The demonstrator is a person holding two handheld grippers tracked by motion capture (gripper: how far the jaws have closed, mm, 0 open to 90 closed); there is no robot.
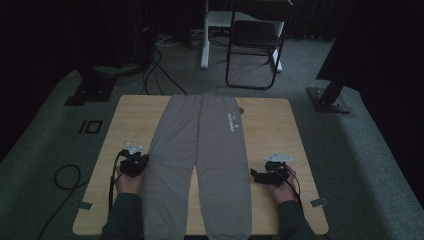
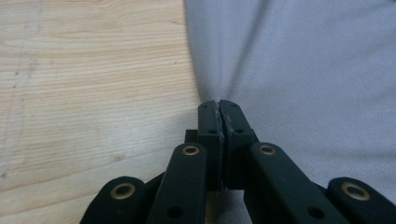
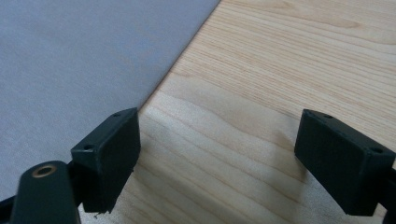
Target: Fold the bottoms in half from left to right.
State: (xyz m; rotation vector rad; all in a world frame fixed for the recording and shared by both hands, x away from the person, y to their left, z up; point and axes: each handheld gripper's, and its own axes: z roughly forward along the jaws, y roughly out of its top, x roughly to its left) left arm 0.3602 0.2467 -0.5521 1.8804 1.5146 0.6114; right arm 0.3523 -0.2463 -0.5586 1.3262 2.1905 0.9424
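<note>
**A:** What lies on the worktop (image 1: 280,125), and where?

**B:** A pair of grey trousers (image 1: 200,160), spread flat down the middle of the pale wooden worktop. The waistband points to the far edge, and the two legs run toward the person, reaching the near edge. A small printed mark sits near the waist on the right leg.

**A:** Where are the hands?

**B:** One on each side of the trousers, about level with the knees. The left hand-held gripper (image 1: 138,162) touches the outer edge of the left trouser leg. The right hand-held gripper (image 1: 258,176) rests just beside the outer edge of the right leg, on bare wood.

**A:** Is either one holding cloth?

**B:** In the left gripper view, the left hand-held gripper (image 2: 219,103) has its jaws pressed together on the edge of the trousers (image 2: 303,70), and creases fan out from the pinch. In the right gripper view, the right hand-held gripper (image 3: 219,154) stands wide open with only wood between its jaws; the trousers (image 3: 79,60) lie just beyond one jaw.

**A:** What step is this?

**B:** It looks like the start of a fold: one side gripped, the other not yet. The next move likely calls for the right hand-held gripper to slide over the hem of its leg and close on it.
</note>
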